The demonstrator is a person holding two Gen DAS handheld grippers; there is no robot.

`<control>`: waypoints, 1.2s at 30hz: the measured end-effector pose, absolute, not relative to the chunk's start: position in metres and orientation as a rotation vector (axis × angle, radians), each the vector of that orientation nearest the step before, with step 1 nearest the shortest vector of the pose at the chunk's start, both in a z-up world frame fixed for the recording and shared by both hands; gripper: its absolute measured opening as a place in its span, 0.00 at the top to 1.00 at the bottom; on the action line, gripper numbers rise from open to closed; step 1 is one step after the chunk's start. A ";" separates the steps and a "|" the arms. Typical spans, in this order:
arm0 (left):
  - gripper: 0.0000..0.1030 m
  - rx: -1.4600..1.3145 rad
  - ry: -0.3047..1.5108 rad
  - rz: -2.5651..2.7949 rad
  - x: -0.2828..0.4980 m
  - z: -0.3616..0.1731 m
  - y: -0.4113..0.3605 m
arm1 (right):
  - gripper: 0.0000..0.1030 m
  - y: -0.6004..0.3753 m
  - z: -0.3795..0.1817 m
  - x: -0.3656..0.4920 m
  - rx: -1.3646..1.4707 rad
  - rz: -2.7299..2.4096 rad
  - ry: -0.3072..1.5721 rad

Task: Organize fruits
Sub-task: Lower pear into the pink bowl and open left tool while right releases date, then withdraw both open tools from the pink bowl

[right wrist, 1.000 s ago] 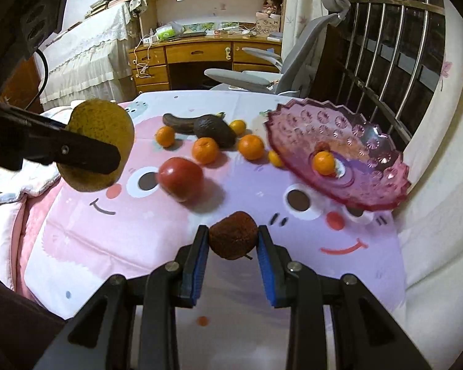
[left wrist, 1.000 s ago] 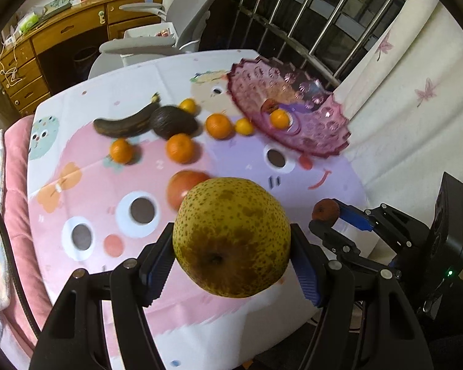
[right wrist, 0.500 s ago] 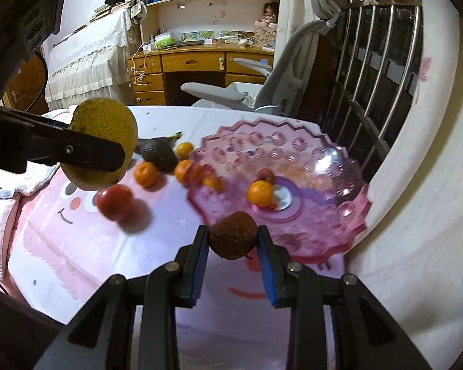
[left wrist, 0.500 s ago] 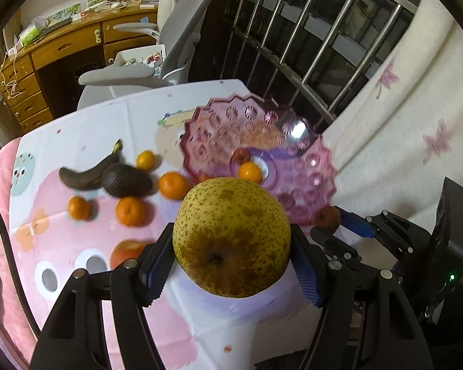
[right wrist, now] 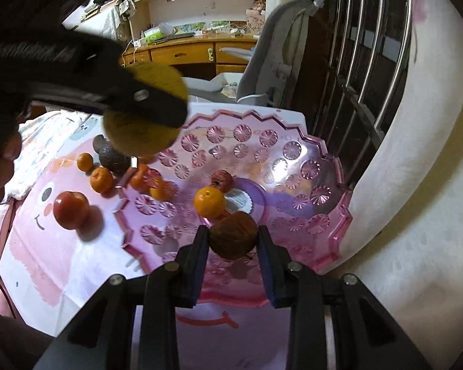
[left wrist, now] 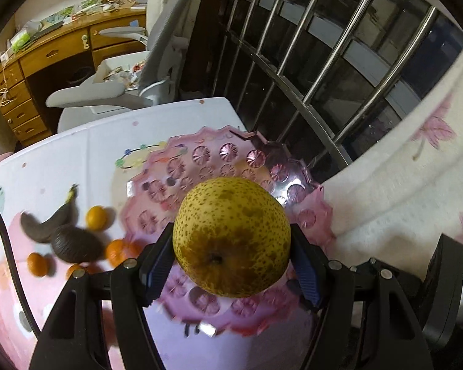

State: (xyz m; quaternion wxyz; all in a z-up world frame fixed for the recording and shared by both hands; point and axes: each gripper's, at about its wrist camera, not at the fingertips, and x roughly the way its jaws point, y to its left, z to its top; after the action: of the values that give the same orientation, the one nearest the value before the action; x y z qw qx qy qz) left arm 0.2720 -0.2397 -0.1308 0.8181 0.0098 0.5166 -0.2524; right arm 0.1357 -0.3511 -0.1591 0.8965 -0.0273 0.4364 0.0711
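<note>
My left gripper [left wrist: 231,259] is shut on a large speckled yellow-brown pear [left wrist: 231,236] and holds it above the pink glass bowl [left wrist: 200,160]. In the right wrist view the pear [right wrist: 145,132] hangs over the bowl's left rim. My right gripper [right wrist: 233,243] is shut on a small brown wrinkled fruit [right wrist: 233,239] over the near side of the bowl [right wrist: 324,215]. An orange [right wrist: 209,201] and a small red-brown fruit [right wrist: 222,180] lie in the bowl.
On the pink cartoon tablecloth [right wrist: 46,262] left of the bowl lie a red apple [right wrist: 71,210], several oranges [right wrist: 101,179], a dark avocado [left wrist: 75,244] and a blackened banana [left wrist: 46,222]. A grey chair [left wrist: 157,61], window bars and a white curtain [left wrist: 401,185] stand behind.
Both grippers have moved right and forward with their fruits, from over the tablecloth to over the pink bowl. The bowl now fills the middle of both views.
</note>
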 end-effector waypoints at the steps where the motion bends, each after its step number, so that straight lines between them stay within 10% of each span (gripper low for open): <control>1: 0.33 0.020 1.108 -0.539 0.276 -0.135 -0.247 | 0.70 -0.354 -0.161 0.138 -0.055 0.149 0.908; 31: 0.23 -0.079 1.270 -0.583 0.311 -0.199 -0.280 | 0.68 -0.367 -0.201 0.160 -0.079 0.197 1.077; 36: 0.23 -0.082 1.238 -0.576 0.304 -0.182 -0.267 | 0.49 -0.369 -0.201 0.163 -0.037 0.177 1.095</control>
State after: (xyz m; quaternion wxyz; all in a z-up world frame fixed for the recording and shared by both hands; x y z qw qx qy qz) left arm 0.3040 -0.2665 -0.1819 0.7751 -0.0378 0.5719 -0.2661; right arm 0.1626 -0.3687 -0.2014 0.8500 -0.0177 0.5198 0.0838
